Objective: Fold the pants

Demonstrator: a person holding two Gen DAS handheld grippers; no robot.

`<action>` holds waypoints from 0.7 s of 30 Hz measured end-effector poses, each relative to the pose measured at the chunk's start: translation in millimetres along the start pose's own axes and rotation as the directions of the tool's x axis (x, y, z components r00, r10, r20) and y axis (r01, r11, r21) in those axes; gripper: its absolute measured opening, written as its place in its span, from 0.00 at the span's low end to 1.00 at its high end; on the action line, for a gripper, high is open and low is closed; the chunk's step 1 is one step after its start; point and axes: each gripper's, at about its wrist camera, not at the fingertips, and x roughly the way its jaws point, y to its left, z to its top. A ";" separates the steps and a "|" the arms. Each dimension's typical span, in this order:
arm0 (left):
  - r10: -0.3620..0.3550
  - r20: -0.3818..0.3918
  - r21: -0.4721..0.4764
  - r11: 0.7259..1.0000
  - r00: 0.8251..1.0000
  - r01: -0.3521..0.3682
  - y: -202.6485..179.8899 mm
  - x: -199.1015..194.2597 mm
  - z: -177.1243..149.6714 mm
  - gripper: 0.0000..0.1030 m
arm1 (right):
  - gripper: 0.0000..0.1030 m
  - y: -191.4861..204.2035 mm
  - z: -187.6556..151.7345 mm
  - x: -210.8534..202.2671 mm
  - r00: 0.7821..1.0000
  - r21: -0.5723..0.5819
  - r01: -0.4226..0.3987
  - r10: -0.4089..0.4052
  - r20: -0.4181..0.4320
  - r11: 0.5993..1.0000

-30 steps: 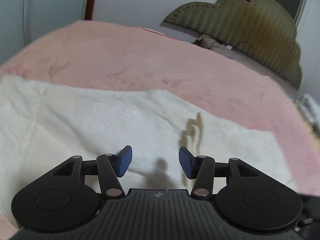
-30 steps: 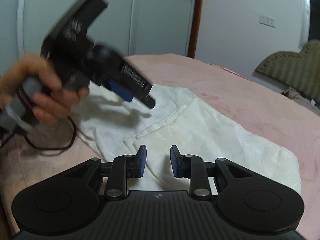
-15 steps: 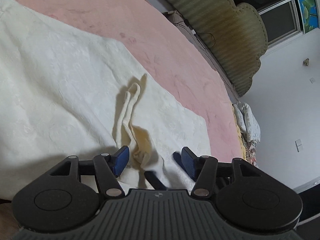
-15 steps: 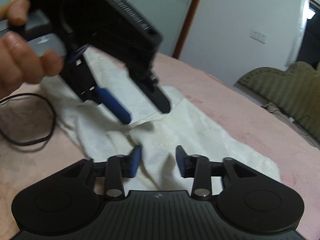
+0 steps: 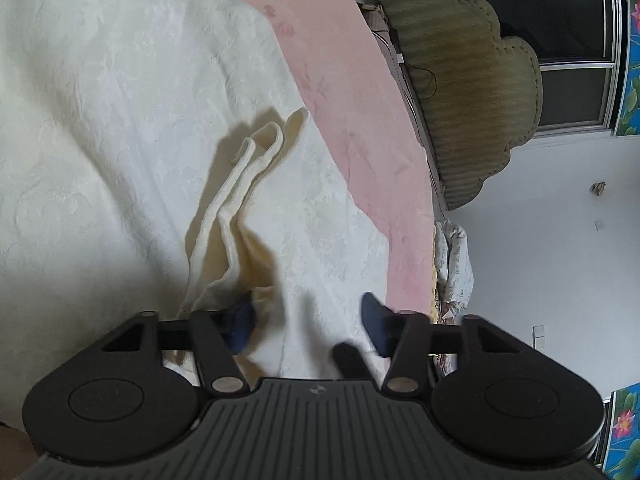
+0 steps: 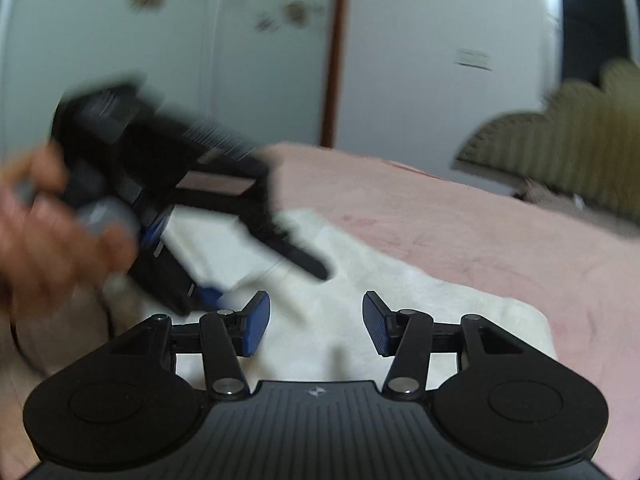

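Cream-white pants [image 5: 120, 120] lie spread on a pink bed [image 5: 360, 140]. A raised fold of the fabric [image 5: 240, 184] runs down toward my left gripper [image 5: 308, 324], which is open, low over the pants, with cloth between its blue pads. In the right wrist view the pants [image 6: 400, 300] lie ahead of my right gripper [image 6: 316, 324], which is open and empty above them. The left gripper [image 6: 256, 268] shows there too, blurred, held in a hand at the left.
An olive padded headboard [image 5: 472, 92] stands at the bed's far end, with a window [image 5: 560, 40] behind it. Pale wardrobe doors [image 6: 160, 60] and a white wall stand beyond the bed. A black cable [image 6: 104, 320] lies at the left.
My left gripper has tilted and dropped closer to the raised fold, its jaws now around the cloth. My right gripper has opened wider and swung, blurring its view.
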 end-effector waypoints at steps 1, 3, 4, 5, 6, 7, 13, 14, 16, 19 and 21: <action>0.014 0.009 0.008 1.000 1.000 -0.014 0.1 0.0 -1.3 0.27 | 0.49 -7.2 1.5 3.3 0.999 0.030 0.032 -0.031 -0.014 0.999; 0.034 0.023 0.037 0.999 0.999 -0.035 -1.6 -1.2 -3.8 0.14 | 0.50 -11.6 1.3 19.1 0.993 0.008 0.082 -0.081 -0.090 0.997; 0.035 0.031 0.052 0.998 0.999 -0.037 -3.1 -3.9 -6.0 0.10 | 0.50 -10.2 -0.7 27.5 0.988 -0.015 0.088 -0.089 -0.125 0.996; 0.035 0.039 0.067 0.997 0.999 -0.037 -3.9 -7.9 -8.1 0.10 | 0.50 -7.7 -2.8 34.2 0.985 -0.024 0.079 -0.081 -0.152 0.997; 0.048 0.050 0.085 0.995 0.998 -0.053 -5.9 -11.2 -10.3 0.10 | 0.50 -4.5 -4.4 37.8 0.985 -0.015 0.050 -0.052 -0.163 0.999; 0.071 0.065 0.103 0.992 0.995 -0.077 -8.1 -15.2 -13.4 0.10 | 0.49 -0.2 -4.5 38.2 0.987 -0.006 0.032 -0.032 -0.155 0.999; 0.138 0.133 0.215 0.963 0.981 -0.165 -18.2 -34.2 -30.2 0.09 | 0.50 18.8 -2.1 35.1 0.994 -0.052 -0.008 0.003 -0.108 0.999; 0.154 0.130 0.212 0.961 0.980 -0.179 -15.2 -31.3 -30.8 0.09 | 0.50 18.0 -3.8 37.6 0.993 -0.044 -0.016 0.011 -0.116 0.999; 0.176 0.106 0.180 0.965 0.979 -0.193 -4.6 -24.0 -30.5 0.09 | 0.50 14.2 -8.4 44.7 0.987 -0.022 -0.019 0.015 -0.157 1.000; 0.157 0.103 0.168 0.971 0.982 -0.173 3.0 -25.7 -28.2 0.12 | 0.50 9.7 -17.2 45.5 0.986 0.019 -0.026 0.028 -0.163 0.999; 0.154 0.101 0.170 0.971 0.983 -0.169 3.3 -27.8 -27.8 0.13 | 0.52 5.2 -14.6 40.3 0.988 0.051 -0.029 0.036 -0.149 0.998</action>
